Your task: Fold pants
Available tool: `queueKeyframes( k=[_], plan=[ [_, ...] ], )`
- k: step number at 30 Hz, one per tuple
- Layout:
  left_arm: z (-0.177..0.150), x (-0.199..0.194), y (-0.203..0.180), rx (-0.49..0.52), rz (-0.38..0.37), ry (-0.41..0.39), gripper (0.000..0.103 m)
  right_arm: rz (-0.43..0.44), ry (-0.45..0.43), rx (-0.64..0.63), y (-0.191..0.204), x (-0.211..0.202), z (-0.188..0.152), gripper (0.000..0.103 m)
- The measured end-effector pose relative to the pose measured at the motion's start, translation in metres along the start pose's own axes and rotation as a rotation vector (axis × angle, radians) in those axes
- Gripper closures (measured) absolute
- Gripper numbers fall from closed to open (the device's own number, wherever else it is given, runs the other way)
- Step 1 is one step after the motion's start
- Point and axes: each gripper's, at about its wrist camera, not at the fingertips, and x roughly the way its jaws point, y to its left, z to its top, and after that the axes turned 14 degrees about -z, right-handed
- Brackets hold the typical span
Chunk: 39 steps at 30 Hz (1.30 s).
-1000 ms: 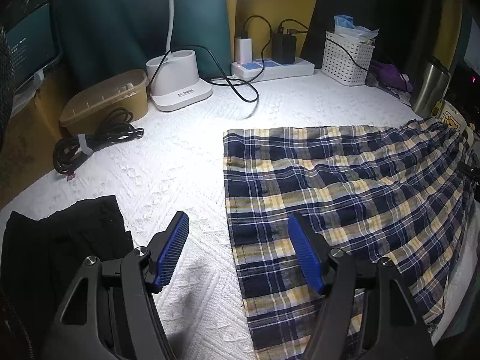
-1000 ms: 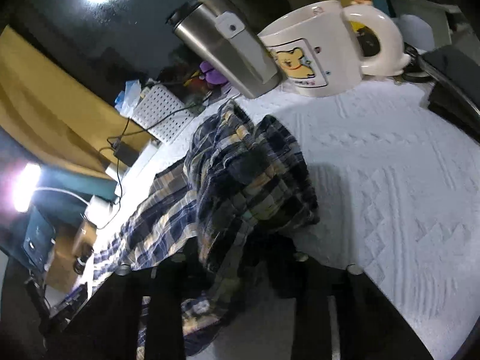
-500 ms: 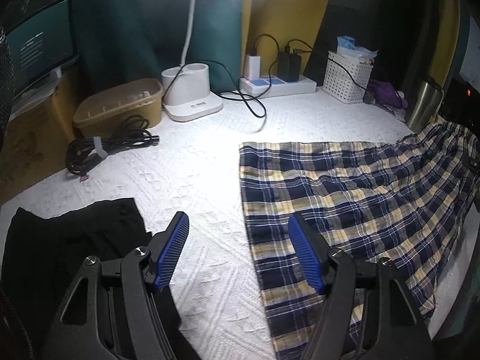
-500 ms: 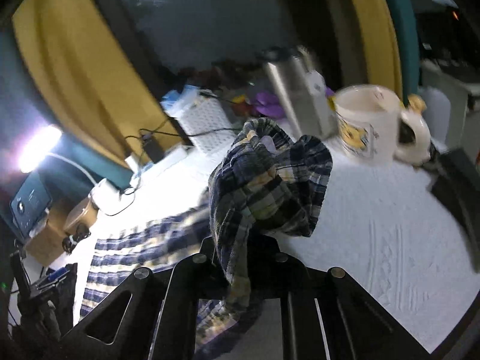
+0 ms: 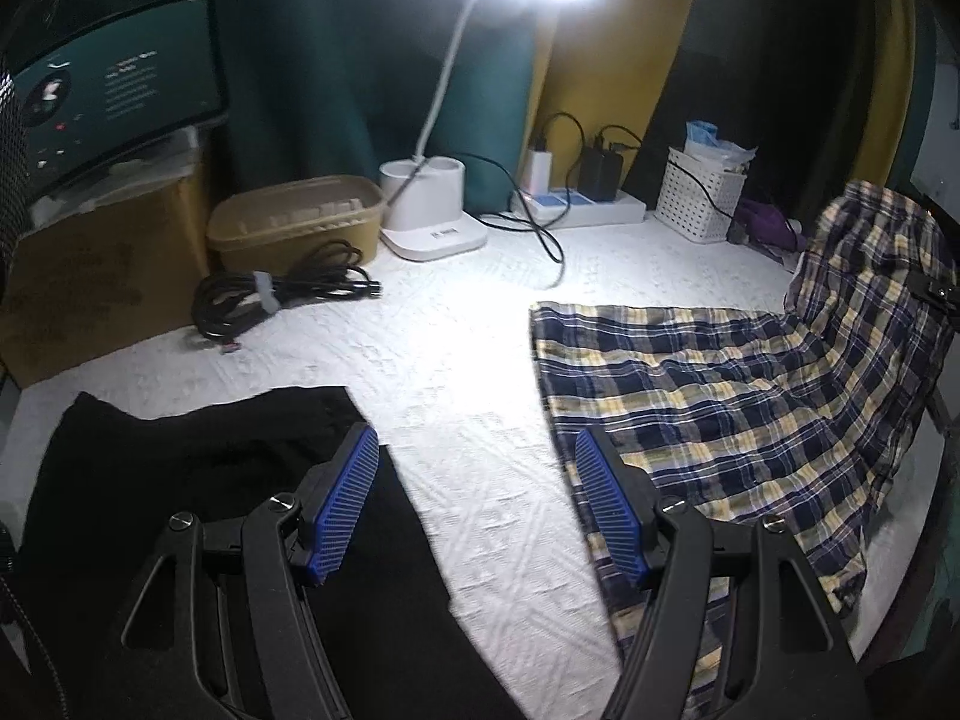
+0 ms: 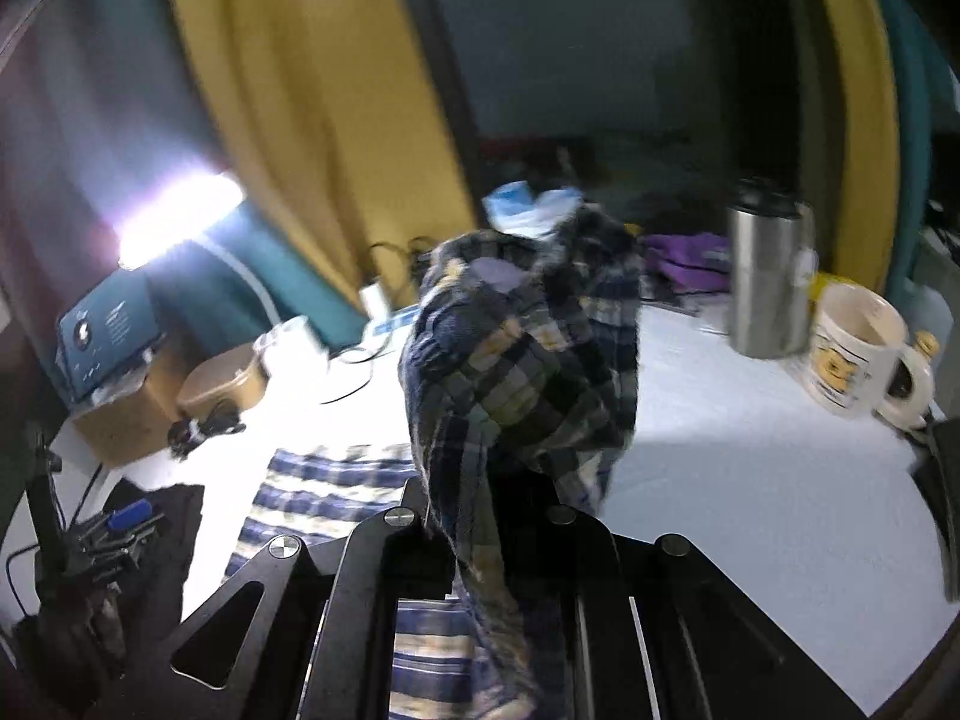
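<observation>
The plaid pants [image 5: 738, 396], navy, yellow and white, lie on the white textured cover [image 5: 468, 372] at the right. Their right end is lifted off the surface, bunched in my right gripper [image 6: 480, 516], which is shut on the cloth; the fabric [image 6: 522, 360] drapes over its jaws and hides the fingertips. My left gripper [image 5: 474, 498] is open and empty, its blue pads [image 5: 342, 504] hovering above the cover between the plaid pants' left hem and a black garment [image 5: 180, 480].
A lit white desk lamp [image 5: 432, 216], a tan lidded box [image 5: 300, 222], a coiled black cable [image 5: 270, 297], a power strip [image 5: 576, 204] and a white basket [image 5: 702, 204] line the back. A steel tumbler [image 6: 768, 276] and a cream mug [image 6: 852, 354] stand at the right.
My right gripper has lifted the pants' end well above the surface and swung it leftward. My left gripper has drawn back and left, bringing the black garment under it.
</observation>
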Motion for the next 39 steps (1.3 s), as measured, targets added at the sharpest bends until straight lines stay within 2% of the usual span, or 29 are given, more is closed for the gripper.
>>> queueKeyframes(
  k=[8, 16, 23, 30, 34, 39],
  plan=[
    [-0.01, -0.019, 0.02, -0.009, -0.007, -0.022, 0.034, 0.067, 0.077, -0.15, 0.085, 0.033, -0.009, 0.092],
    [-0.017, -0.043, 0.043, -0.043, 0.016, -0.06, 0.034, 0.122, 0.127, -0.234, 0.147, 0.055, -0.019, 0.092],
    [-0.021, -0.054, 0.052, -0.06, 0.028, -0.077, 0.034, 0.141, 0.159, -0.271, 0.178, 0.065, -0.028, 0.092],
    [-0.028, -0.054, 0.056, -0.071, 0.032, -0.06, 0.034, 0.15, 0.23, -0.376, 0.215, 0.076, -0.058, 0.092],
    [-0.03, -0.05, 0.055, -0.081, 0.019, -0.044, 0.034, 0.122, 0.237, -0.458, 0.223, 0.074, -0.068, 0.089],
    [-0.029, -0.046, 0.047, -0.064, 0.002, -0.033, 0.034, 0.122, 0.238, -0.459, 0.215, 0.067, -0.073, 0.087]
  ],
)
